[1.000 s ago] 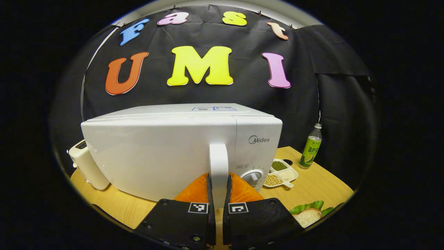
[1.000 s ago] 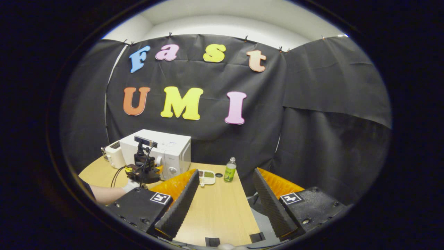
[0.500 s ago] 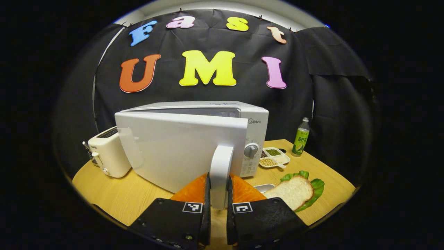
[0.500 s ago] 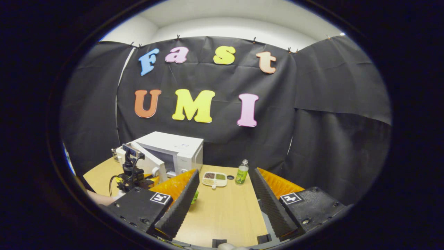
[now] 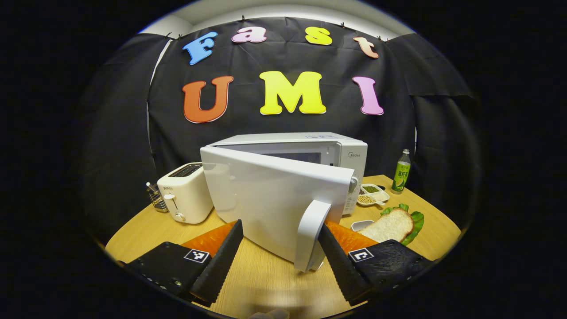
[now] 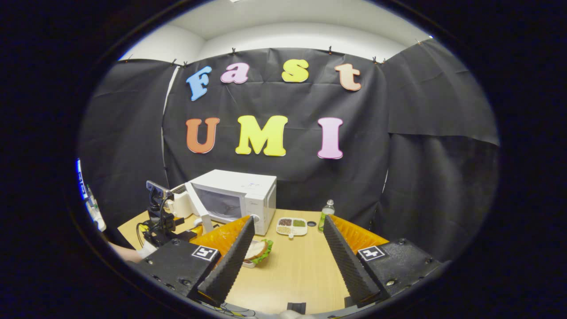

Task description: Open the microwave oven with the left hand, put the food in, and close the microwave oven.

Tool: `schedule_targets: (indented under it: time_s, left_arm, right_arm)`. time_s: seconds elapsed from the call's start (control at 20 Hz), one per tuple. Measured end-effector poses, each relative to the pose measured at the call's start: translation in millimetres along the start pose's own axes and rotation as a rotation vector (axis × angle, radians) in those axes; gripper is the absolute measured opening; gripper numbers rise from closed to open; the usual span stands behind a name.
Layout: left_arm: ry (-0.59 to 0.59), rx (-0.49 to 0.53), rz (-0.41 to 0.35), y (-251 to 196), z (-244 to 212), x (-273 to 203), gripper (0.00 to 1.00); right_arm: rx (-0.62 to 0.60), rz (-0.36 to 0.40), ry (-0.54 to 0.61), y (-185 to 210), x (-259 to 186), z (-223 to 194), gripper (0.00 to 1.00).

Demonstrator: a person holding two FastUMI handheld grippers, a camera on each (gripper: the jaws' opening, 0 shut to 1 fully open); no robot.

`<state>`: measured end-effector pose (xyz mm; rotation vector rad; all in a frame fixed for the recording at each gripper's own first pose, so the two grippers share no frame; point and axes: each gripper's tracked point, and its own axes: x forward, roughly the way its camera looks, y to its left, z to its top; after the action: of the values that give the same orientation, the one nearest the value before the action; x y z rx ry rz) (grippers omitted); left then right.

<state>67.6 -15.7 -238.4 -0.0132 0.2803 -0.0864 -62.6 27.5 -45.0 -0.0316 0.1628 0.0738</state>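
The white microwave [image 5: 310,153] stands at the back of the table with its door [image 5: 270,199] swung well open. The door's handle [image 5: 312,232] stands between the fingers of my left gripper [image 5: 281,263], close to the right-hand finger; the gripper is open and holds nothing. The food, a slice of bread on lettuce [image 5: 390,223] in a small tray, lies to the right of the door. In the right gripper view the microwave [image 6: 241,197] is far off, the bread [image 6: 257,249] lies just ahead of my open right gripper [image 6: 288,261], and the left gripper [image 6: 186,230] is by the door.
A white toaster [image 5: 184,195] stands left of the microwave. A divided dish of beans [image 5: 372,195] and a green bottle [image 5: 402,175] stand to its right near the table's far edge. The wooden table [image 6: 297,270] stretches bare in front of the right gripper.
The door has swung from nearly shut to well open. My left gripper, shut on the handle before, has opened. The right gripper's view has shifted, bringing the bread into sight.
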Motion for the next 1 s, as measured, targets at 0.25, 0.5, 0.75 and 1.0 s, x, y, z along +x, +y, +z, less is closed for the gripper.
schedule_targets:
  time_s: [0.25, 0.5, 0.75, 1.0]
  left_arm:
    - [0.003, 0.025, 0.069, 40, -8, -41, 0.97]
    - [0.013, 0.046, 0.152, 90, -18, -84, 0.97]
    - [0.047, 0.035, 0.267, 155, -34, -116, 0.97]
    - [0.084, 0.008, 0.377, 217, -48, -136, 0.97]
  right_arm:
    - [0.011, 0.055, 0.006, 21, -4, -11, 0.93]
    - [0.020, 0.108, 0.015, 43, -3, -21, 0.93]
    - [0.013, 0.148, 0.022, 65, 1, -29, 1.00]
    - [-0.005, 0.170, 0.039, 75, 12, -36, 1.00]
